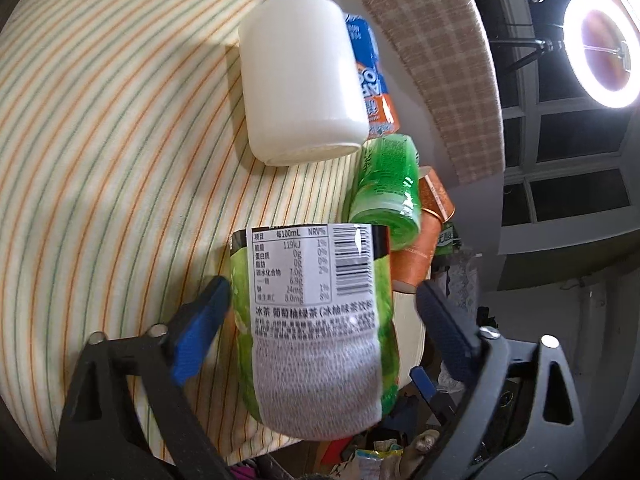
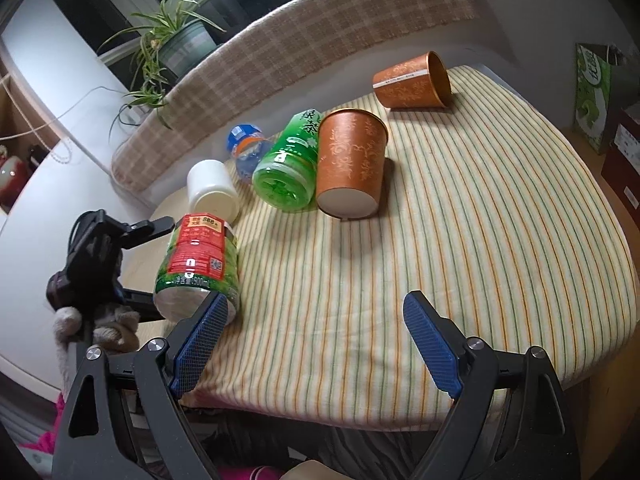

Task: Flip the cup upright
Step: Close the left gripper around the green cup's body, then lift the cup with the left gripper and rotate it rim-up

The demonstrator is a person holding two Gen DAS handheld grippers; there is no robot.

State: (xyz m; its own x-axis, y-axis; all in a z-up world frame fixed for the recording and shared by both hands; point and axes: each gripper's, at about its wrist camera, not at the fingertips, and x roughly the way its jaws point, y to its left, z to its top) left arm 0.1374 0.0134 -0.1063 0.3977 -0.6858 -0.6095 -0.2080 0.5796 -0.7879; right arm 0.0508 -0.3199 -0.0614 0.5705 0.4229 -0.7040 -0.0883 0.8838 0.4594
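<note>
Two orange paper cups lie on their sides on the striped cloth. The near cup (image 2: 352,164) shows its white base toward my right gripper; the far cup (image 2: 412,82) lies at the back with its mouth to the right. In the left wrist view both are partly hidden behind bottles: the near cup (image 1: 416,256) and the far cup (image 1: 438,196). My right gripper (image 2: 316,344) is open and empty above the front edge. My left gripper (image 1: 324,328) is open, its fingers either side of a large green tea bottle (image 1: 316,320), not touching it.
A white jar (image 1: 300,80), a blue-orange bottle (image 1: 372,76) and a green bottle (image 1: 388,188) lie in a row. A checked cushion (image 2: 304,28) runs behind the cloth. A ring light (image 1: 600,48), a potted plant (image 2: 176,44) and boxes (image 2: 596,96) stand around.
</note>
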